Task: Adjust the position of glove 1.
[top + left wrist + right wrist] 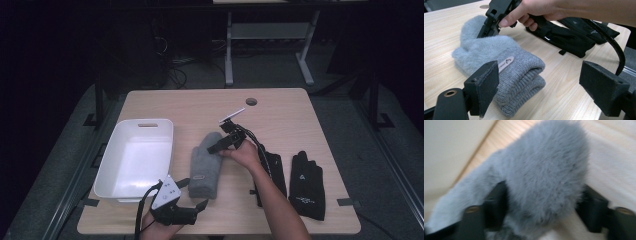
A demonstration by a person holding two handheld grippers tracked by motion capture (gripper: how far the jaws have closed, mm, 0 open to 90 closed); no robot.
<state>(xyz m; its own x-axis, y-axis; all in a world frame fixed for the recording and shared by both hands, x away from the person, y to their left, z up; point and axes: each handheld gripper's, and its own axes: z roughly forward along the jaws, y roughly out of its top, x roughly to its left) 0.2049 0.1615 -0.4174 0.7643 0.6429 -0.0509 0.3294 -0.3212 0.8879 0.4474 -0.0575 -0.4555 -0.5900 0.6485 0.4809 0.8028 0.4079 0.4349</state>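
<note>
A: Step in hand looks like picking up the grey mitten, probably for the white bin. Right gripper is at the mitten's far, fluffy end, jaws either side of the fur in the right gripper view, spread fairly wide, not squeezing yet as far as I can tell.

B: Tip?

A: Push deeper before closing, the fur is loose and a shallow pinch would likely slip. Left gripper hangs wide open, holding nothing, at the near edge of the surface just short of the cuff; it could take the cuff end so the thing doesn't flop.

B: Where's the mitten, looks?

A: Middle of the surface, just right of the bin, lying flat. Fuzzy grey body, ribbed knit cuff toward the near edge, small pale label. Looks like two stacked. Black gloves lie toward the right edge.
</note>
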